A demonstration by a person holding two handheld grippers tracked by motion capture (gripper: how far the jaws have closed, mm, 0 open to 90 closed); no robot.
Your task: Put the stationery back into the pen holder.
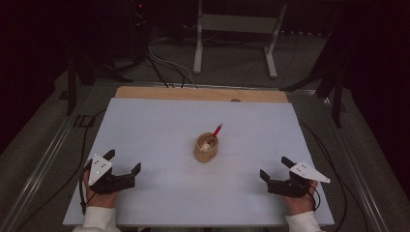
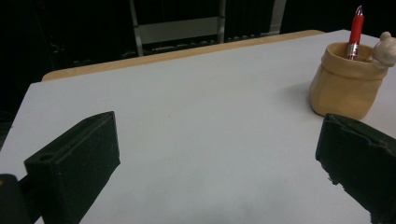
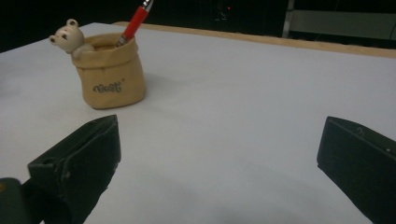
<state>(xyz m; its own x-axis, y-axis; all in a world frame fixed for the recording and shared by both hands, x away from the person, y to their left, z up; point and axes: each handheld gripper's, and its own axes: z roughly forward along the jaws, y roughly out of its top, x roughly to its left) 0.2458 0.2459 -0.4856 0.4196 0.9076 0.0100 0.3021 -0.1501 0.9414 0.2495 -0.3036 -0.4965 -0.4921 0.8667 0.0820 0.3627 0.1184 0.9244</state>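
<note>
- Your left gripper (image 1: 124, 162) and right gripper (image 1: 274, 167) are resting near the pale blue tabletop's (image 1: 159, 125) near corners, jaws spread, gripping nothing.
- Between them, mid-tabletop, a tan sack-shaped ceramic pot (image 1: 206, 147) is holding a red pen (image 1: 217, 130) and a small white bear figure (image 3: 67, 36).

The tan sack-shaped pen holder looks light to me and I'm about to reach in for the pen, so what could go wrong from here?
1. The red pen leans against the rim of the tan sack-shaped pen holder; a sideways pull could tip the holder.
2. The small white bear figure sits at the rim beside the pen, so an open gripper may knock it.
</note>
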